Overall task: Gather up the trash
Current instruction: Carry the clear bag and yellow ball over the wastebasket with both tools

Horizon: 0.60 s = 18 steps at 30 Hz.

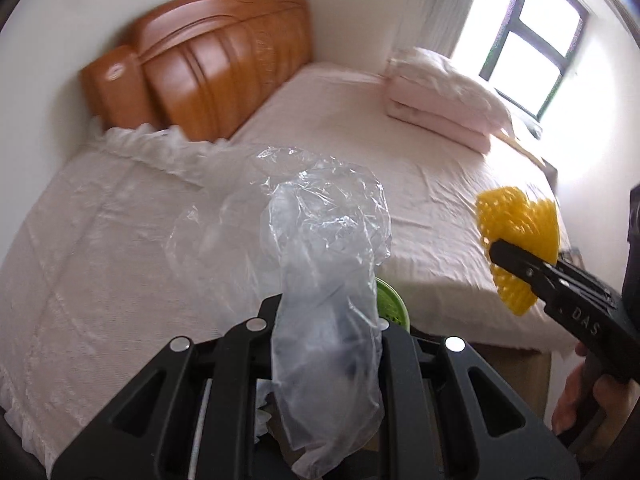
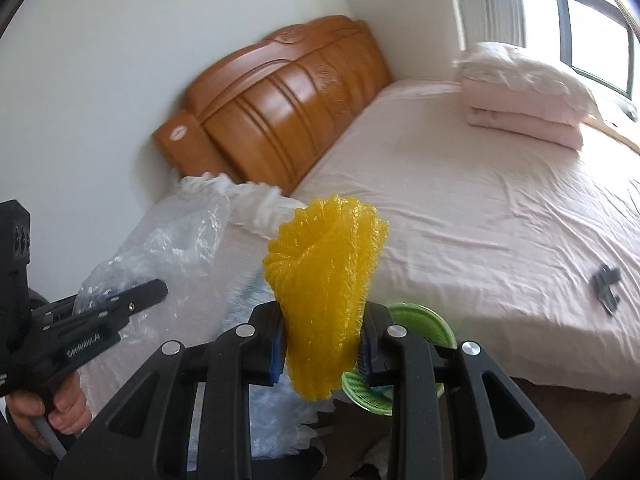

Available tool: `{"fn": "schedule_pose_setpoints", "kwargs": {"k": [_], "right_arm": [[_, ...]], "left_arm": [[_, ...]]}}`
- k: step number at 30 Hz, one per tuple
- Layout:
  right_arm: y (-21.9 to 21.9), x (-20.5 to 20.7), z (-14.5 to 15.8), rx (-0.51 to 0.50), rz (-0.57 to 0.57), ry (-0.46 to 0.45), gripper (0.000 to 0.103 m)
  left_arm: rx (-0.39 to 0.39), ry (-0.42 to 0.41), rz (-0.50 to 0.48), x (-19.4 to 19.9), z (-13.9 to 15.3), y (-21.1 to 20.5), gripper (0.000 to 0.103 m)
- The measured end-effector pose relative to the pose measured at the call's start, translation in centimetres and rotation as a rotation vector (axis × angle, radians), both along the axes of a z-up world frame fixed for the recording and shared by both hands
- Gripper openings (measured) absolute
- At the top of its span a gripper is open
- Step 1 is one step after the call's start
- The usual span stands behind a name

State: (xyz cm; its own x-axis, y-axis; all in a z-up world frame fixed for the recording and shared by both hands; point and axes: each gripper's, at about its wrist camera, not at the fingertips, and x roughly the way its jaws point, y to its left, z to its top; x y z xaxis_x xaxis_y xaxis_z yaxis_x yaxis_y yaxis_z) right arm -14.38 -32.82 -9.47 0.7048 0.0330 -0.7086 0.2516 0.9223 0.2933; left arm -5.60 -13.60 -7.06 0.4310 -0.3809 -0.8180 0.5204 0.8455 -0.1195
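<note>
My left gripper [image 1: 326,320] is shut on a crumpled clear plastic bag [image 1: 320,248], held up in front of the bed. My right gripper [image 2: 325,338] is shut on a yellow foam net [image 2: 326,280], which also shows in the left wrist view [image 1: 520,236]. A green basket [image 2: 424,324] sits below the grippers by the bed's edge; a slice of it shows behind the bag [image 1: 394,306]. The left gripper and bag show in the right wrist view [image 2: 156,292].
A bed with a pink sheet [image 2: 480,216] fills the room, with a wooden headboard [image 2: 280,108] and folded pink bedding [image 2: 524,92] near the window [image 1: 532,36]. A small black object [image 2: 606,282] lies on the sheet. A lace-covered surface [image 1: 100,232] stands at the left.
</note>
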Motion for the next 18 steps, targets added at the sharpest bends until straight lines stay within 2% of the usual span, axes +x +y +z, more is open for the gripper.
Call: {"fn": "schedule_pose_setpoints", "kwargs": {"k": [6,11,14,18], "right_arm": [[-3.0,-2.3,-0.8,0.011,-0.043,0.003,0.029],[-4.7,-3.5,-1.6,0.020,-0.070,0.012,0.029],[-5.5,-3.9,-2.2,0.027,-0.087,0.028,0.029],[-6.6,-4.3,-3.2,0.034,-0.103,0.060,0.029]], "left_arm": [[0.023,0.003,-0.067,-1.3,-0.7,-4.0,0.016],[0.047,0.036,-0.097,-1.5,-2.3,-6.4,0.016],[0.079,0.061,-0.121,-1.1,-4.8,-8.3,0.016],[0.123,0.122,-0.162,-0.2,-9.5,-11.1,0.016]]}}
